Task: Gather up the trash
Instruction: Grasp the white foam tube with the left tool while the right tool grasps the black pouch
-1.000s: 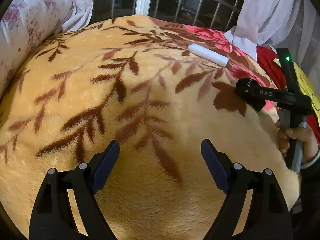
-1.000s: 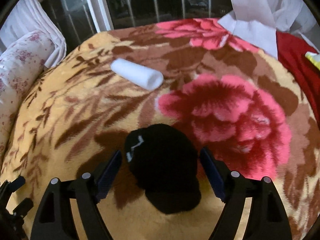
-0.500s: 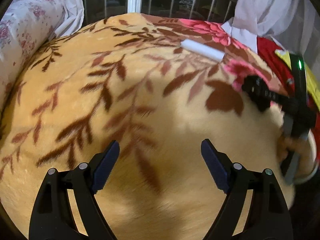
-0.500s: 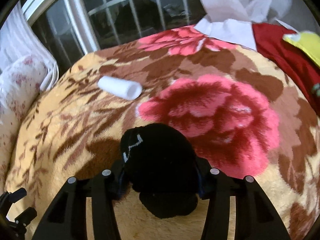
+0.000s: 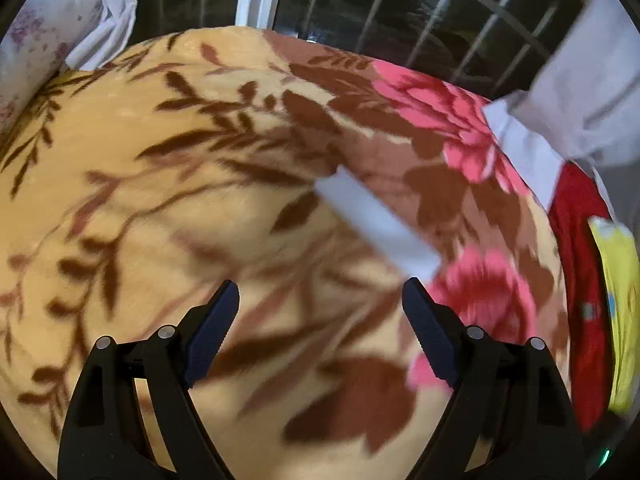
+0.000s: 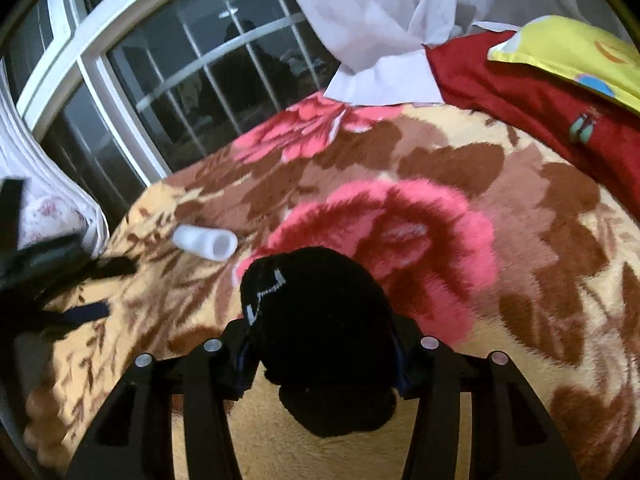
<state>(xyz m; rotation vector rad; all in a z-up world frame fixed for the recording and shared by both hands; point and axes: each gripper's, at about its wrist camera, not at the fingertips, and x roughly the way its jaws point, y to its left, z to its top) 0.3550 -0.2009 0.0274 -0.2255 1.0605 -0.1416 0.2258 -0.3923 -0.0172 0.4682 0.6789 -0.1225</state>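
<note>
Nearest the right wrist camera, the right claw [image 6: 320, 364] is clamped on a black bundled cloth item [image 6: 320, 332], apparently a rolled sock with a pale mark on its cuff; both pads press into its sides. The item sits between the jaws just over the floral blanket [image 6: 520, 240] covering the bed.

Nearest the left wrist camera, the left claw [image 5: 320, 332] stands wide apart with nothing between its pads. Just beyond its right fingertip lies the white paper tube [image 5: 376, 222], angled across the blanket and resting on it, untouched. The picture is blurred there, so the exact gap cannot be told.

Further off, the same tube [image 6: 206, 242] shows in the right view, open end toward the camera, near the left edge of the large pink flower. At the far side are a red cloth [image 6: 540, 92], a yellow cushion [image 6: 568, 52], white curtains [image 6: 380, 8] and a barred window [image 6: 208, 80].

Judgement: one piece is secured and the second pick-up is being approached. The next move calls for centring the open left claw across the tube's narrow width, lowering to the blanket, then closing gently, since a hollow tube is likely to crush or roll.
</note>
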